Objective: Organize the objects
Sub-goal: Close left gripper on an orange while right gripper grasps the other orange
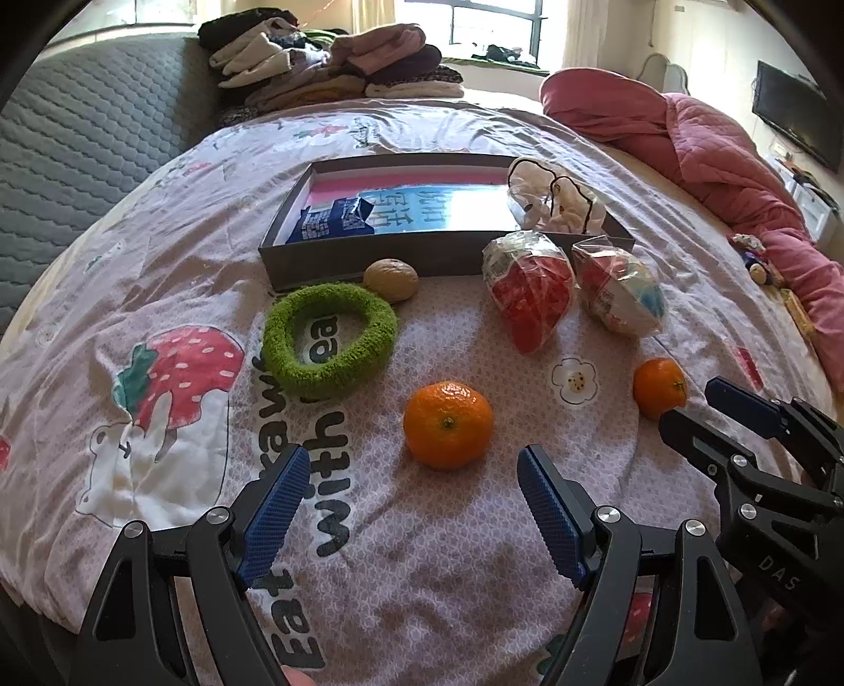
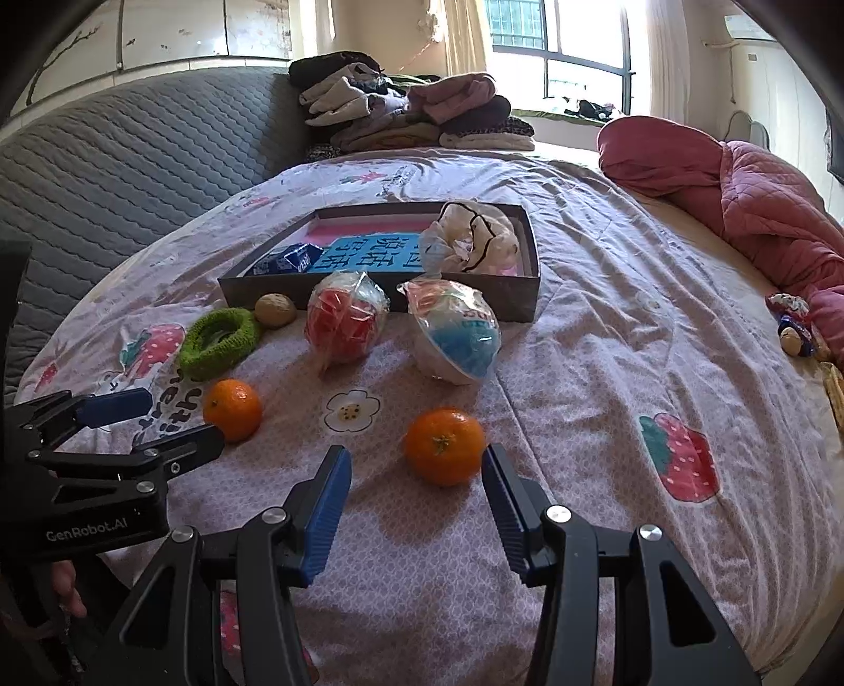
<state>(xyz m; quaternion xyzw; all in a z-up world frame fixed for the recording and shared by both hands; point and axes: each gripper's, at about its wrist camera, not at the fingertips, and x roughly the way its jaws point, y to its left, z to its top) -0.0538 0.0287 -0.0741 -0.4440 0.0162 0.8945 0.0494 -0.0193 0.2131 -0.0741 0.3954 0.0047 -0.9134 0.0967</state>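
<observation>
On a bedsheet near a shallow box (image 1: 369,253), two tangerines (image 1: 448,425) (image 2: 444,446) lie before the wide-open, empty left gripper (image 1: 413,477) and right gripper (image 2: 416,477); light, soft-skinned fruit, probably best pinched gently across the middle.

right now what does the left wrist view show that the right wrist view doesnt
Only the left wrist view shows the wall-mounted TV at the far right, and the full "with" lettering on the bedsheet.

Only the right wrist view shows the second strawberry print on the right of the sheet and the air conditioner high on the wall.

Both show the two mandarins, green scrunchie, walnut, two wrapped balls, the shallow box, and both open tongs.
</observation>
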